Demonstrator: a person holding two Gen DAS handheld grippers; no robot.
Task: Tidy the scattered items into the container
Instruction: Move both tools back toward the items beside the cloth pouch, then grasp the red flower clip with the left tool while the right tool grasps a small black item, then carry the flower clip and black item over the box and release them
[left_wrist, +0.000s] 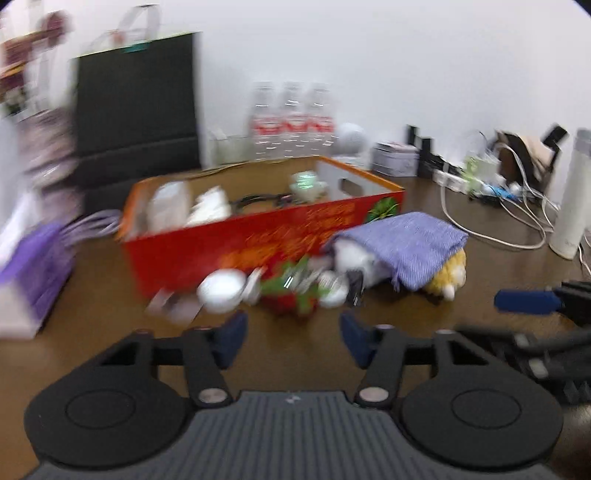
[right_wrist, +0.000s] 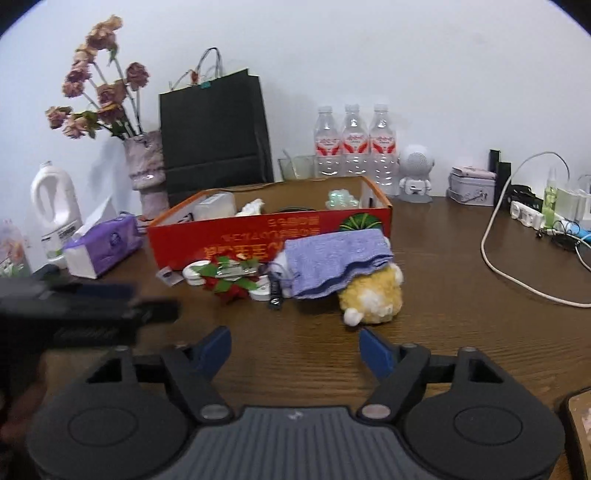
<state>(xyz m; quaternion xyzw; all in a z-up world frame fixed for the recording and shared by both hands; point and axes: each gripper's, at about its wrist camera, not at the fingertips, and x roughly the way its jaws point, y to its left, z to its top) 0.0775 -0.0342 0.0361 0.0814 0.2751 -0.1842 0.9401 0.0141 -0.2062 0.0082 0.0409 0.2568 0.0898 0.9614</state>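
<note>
A red cardboard box (right_wrist: 266, 236) (left_wrist: 258, 240) stands open on the brown table and holds several small items. Scattered along its front wall lie white round lids (right_wrist: 194, 273) (left_wrist: 221, 290), a red-and-green artificial flower (right_wrist: 229, 280) (left_wrist: 291, 291) and a small black item (right_wrist: 275, 291). To their right a folded blue cloth (right_wrist: 332, 262) (left_wrist: 402, 243) lies draped over a yellow plush toy (right_wrist: 373, 295) (left_wrist: 447, 277). My left gripper (left_wrist: 293, 325) hovers open just short of the flower, with nothing between its fingers. My right gripper (right_wrist: 293, 336) is open and empty, short of the plush.
Behind the box stand a black paper bag (right_wrist: 214, 136), three water bottles (right_wrist: 354, 144), a vase of dried flowers (right_wrist: 146, 170) and a white robot figure (right_wrist: 415, 173). A purple tissue pack (right_wrist: 107, 245) lies left. Cables and a power strip (right_wrist: 528, 216) lie right; a white tumbler (left_wrist: 570, 195) stands there.
</note>
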